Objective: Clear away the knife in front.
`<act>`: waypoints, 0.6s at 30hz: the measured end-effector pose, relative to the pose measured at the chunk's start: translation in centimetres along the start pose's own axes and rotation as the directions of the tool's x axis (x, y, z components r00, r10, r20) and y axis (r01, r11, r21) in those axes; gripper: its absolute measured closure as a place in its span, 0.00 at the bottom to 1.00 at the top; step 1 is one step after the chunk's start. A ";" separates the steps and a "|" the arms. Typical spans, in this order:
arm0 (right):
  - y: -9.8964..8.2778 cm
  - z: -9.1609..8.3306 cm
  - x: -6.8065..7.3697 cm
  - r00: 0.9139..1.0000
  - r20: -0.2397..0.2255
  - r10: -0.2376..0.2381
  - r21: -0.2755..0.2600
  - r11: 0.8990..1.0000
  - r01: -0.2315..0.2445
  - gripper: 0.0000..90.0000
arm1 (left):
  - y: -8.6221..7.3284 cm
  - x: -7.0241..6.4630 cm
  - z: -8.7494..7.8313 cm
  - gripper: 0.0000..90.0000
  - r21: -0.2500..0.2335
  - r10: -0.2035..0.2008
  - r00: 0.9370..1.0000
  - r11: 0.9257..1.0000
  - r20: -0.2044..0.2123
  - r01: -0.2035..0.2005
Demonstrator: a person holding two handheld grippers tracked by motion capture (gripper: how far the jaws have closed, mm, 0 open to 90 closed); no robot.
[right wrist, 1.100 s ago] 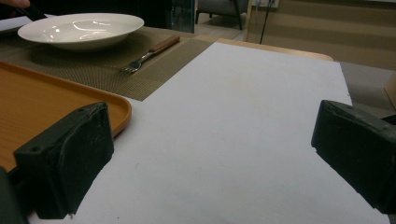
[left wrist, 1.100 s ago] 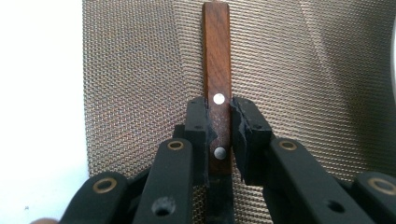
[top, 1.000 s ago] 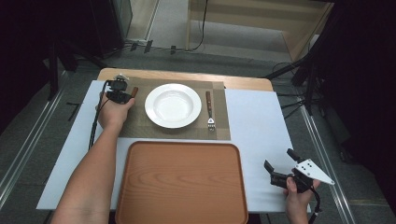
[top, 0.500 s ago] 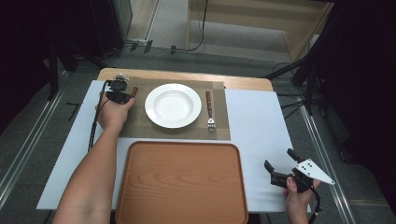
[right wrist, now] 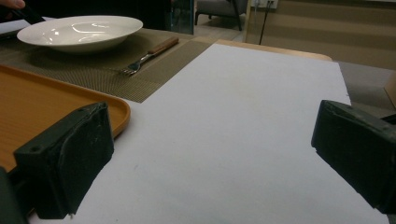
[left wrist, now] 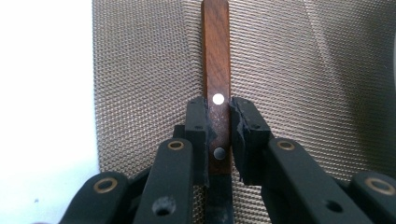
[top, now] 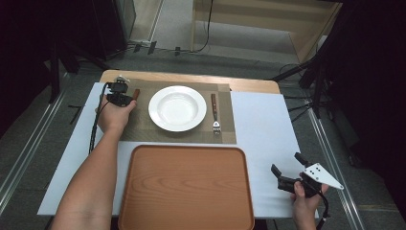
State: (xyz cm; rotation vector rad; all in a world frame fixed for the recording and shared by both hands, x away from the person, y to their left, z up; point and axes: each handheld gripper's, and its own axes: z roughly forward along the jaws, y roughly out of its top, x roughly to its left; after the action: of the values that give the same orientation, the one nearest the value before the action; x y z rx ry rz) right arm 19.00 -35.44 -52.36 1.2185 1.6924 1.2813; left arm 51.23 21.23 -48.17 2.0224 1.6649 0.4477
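Left gripper (left wrist: 218, 125): jaws pinch the wooden handle (left wrist: 215, 56) of a utensil lying flat on the woven placemat (top: 143, 129), left of the white plate (top: 177, 108); pads press both sides of the handle near its two rivets. Handle end shows in the high view beside the left hand (top: 113, 115).

Right gripper (top: 288, 178): jaws spread wide, nothing between them, held low over the white worktop (top: 263, 129) at its near right corner.

Fork (top: 215, 113): on the placemat, just right of the plate.

Wooden tray (top: 186, 189): near the placemat's front edge.
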 end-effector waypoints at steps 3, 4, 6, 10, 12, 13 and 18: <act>0.0 0.0 0.0 1.000 0.000 -0.001 0.000 1.000 0.001 0.00 | 0.0 0.1 -0.2 0.85 -0.001 0.000 1.000 1.000 0.008 0.000; 0.0 0.0 0.0 1.000 0.000 0.000 0.000 1.000 0.000 0.00 | 0.0 0.2 -0.4 0.85 -0.009 -0.004 1.000 1.000 0.015 0.005; 0.0 0.0 0.0 1.000 0.001 -0.001 0.000 1.000 0.001 0.00 | 0.0 0.1 -0.5 0.85 -0.015 -0.003 1.000 1.000 0.017 0.003; 0.0 0.0 0.0 1.000 0.000 -0.002 0.000 1.000 0.002 0.00 | 0.1 0.1 -0.9 0.85 -0.027 0.000 0.999 1.000 0.034 0.001; 0.0 0.0 0.0 1.000 0.000 -0.004 0.000 1.000 0.004 0.00 | 0.2 0.0 -1.3 0.85 -0.034 0.004 0.999 0.999 0.040 -0.003; 0.0 0.0 0.0 1.000 0.000 -0.004 0.000 1.000 0.004 0.00 | 0.2 -0.1 -1.4 0.85 -0.037 0.005 0.999 0.999 0.042 -0.004; 0.0 0.0 0.0 1.000 0.000 -0.005 0.001 1.000 0.005 0.00 | 0.2 -0.3 -2.0 0.85 -0.050 0.014 0.998 0.999 0.053 -0.011</act>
State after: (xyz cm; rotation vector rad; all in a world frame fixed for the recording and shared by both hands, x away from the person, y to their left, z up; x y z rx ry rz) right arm 19.00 -35.38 -52.35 1.2143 1.6947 1.2778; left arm 50.29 21.23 -46.38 1.9923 1.5944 0.4318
